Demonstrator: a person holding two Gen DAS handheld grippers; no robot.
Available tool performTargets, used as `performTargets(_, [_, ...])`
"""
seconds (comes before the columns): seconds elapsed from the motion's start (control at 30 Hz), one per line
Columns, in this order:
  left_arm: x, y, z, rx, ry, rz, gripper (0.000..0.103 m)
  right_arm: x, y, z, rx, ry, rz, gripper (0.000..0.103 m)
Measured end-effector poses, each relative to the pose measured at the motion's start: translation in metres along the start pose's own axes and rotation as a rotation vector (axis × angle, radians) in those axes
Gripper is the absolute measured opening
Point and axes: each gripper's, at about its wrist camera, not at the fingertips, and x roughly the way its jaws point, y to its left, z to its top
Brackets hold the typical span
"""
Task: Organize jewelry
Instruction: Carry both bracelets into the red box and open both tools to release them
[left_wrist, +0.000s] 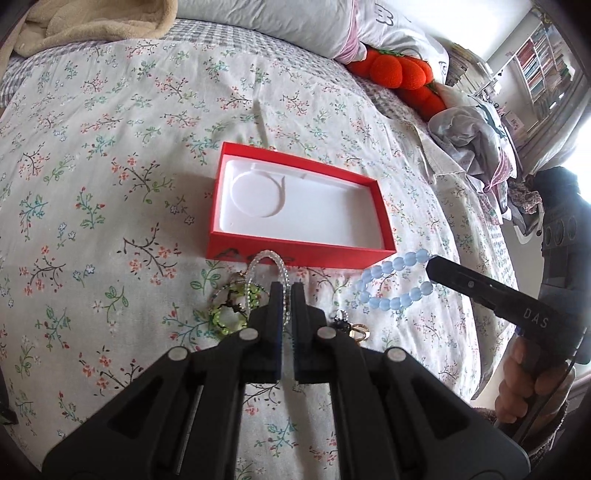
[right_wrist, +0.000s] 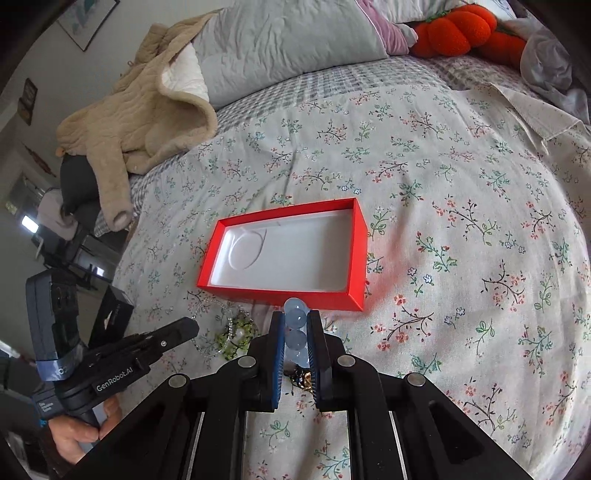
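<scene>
An open red box (left_wrist: 295, 251) with a white moulded insert lies on the floral bedspread; it also shows in the right wrist view (right_wrist: 354, 254). My left gripper (left_wrist: 287, 291) is shut on a clear beaded bracelet (left_wrist: 264, 258) just in front of the box. My right gripper (right_wrist: 298, 321) is shut on a pale blue bead bracelet (right_wrist: 296, 316), which also shows in the left wrist view (left_wrist: 391, 275). A green bead bracelet (left_wrist: 232, 314) and a dark and gold piece (left_wrist: 349, 326) lie on the bed beside the left gripper.
Pillows (left_wrist: 277, 22), a beige fleece garment (right_wrist: 140, 107) and an orange plush toy (left_wrist: 402, 70) lie at the head of the bed. Crumpled clothes (left_wrist: 476, 140) sit at the right edge. A bookshelf (left_wrist: 543, 62) stands beyond.
</scene>
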Motion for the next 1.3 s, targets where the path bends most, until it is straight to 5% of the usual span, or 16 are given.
performTargets(0.67, [0.010,-0.022,0.045,-0.040,-0.180,-0.172,0.005,-0.013,0.008,0.036,0.015,-0.137,0.056,0.012])
performTargets(1.03, [0.039,0.016,0.049,-0.093,-0.123,-0.009,0.005,0.030,0.018,0.048,-0.014,-0.090,0.093,0.012])
performTargets(1.3, [0.051,0.026,0.048,-0.091,-0.085,0.059,0.005,0.051,0.000,0.048,-0.001,-0.054,0.010,0.012])
